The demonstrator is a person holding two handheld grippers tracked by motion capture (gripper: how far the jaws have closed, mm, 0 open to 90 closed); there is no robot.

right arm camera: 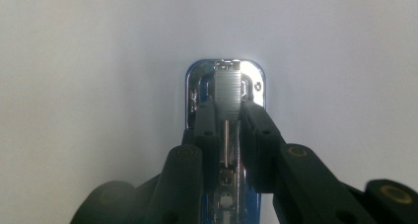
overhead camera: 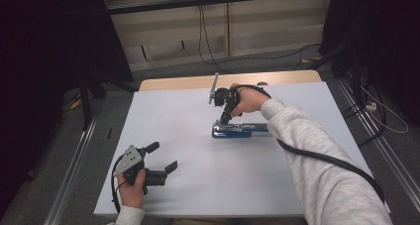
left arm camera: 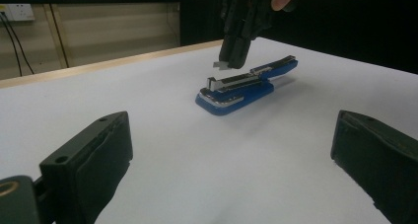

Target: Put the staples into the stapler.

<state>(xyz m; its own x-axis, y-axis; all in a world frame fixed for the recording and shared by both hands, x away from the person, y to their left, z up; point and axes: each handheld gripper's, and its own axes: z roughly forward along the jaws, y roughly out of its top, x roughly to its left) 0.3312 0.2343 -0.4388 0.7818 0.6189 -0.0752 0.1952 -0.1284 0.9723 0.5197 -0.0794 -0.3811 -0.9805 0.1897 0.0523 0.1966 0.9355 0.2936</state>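
A blue stapler (overhead camera: 238, 131) lies opened out flat near the middle of the white table, its chrome magazine facing up (left arm camera: 235, 92). My right gripper (overhead camera: 224, 120) points down just above the stapler's left end. Its jaws are shut on a short silver strip of staples (right arm camera: 227, 83), which hangs over the magazine's front end (right arm camera: 197, 81). In the left gripper view that strip (left arm camera: 219, 64) sits a little above the stapler, apart from it. My left gripper (overhead camera: 161, 158) rests low at the table's near left, open, with nothing between its jaws (left arm camera: 231, 160).
The white sheet (overhead camera: 198, 195) covers most of the table, with a bare wooden strip (overhead camera: 173, 82) along the far edge. Cables (overhead camera: 208, 51) trail on the floor beyond. Metal rails (overhead camera: 74, 165) run beside the table on the left.
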